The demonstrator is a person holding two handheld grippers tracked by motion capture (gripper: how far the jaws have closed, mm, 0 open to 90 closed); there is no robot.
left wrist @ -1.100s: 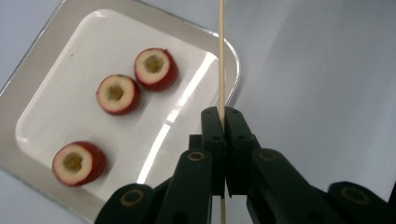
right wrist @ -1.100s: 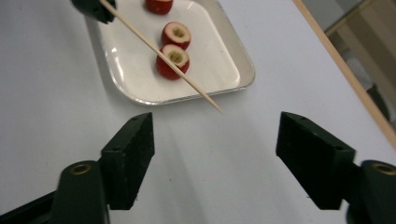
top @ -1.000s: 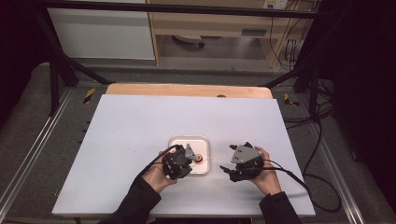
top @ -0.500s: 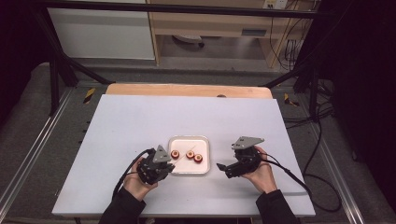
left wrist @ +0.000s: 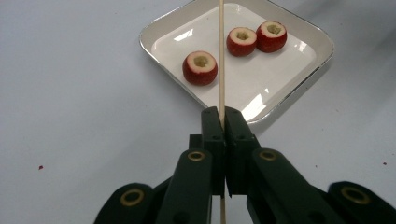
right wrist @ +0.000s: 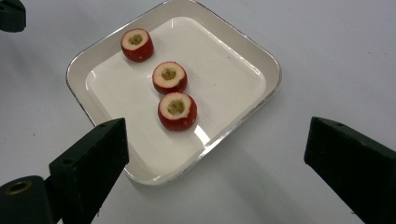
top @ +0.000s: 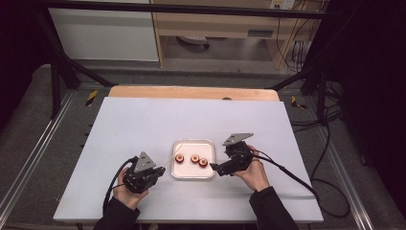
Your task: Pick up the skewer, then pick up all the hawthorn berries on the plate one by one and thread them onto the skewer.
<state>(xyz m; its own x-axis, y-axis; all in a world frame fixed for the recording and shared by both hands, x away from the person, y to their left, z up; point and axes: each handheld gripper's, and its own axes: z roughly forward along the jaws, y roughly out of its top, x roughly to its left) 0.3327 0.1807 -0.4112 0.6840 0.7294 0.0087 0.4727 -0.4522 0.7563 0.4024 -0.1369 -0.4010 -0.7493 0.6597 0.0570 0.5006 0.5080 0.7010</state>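
Observation:
A white square plate near the table's front holds three cored red fruit pieces. My left gripper sits just left of the plate, shut on a thin wooden skewer that points over the plate past the nearest fruit piece. My right gripper is at the plate's right edge, open. Its jaws have just been closing a little but stand wide apart with nothing gripped. Ahead of it lies the plate, with the closest fruit piece untouched.
The plate rests on a white tabletop with a wooden strip along the far edge. Cables trail from both grippers off the front. Dark frame bars and shelving stand beyond the table.
My left gripper drew back to the left off the plate, keeping the skewer, and uncovered the fruit. My right gripper shifted left toward the plate, its jaws wider than a second ago.

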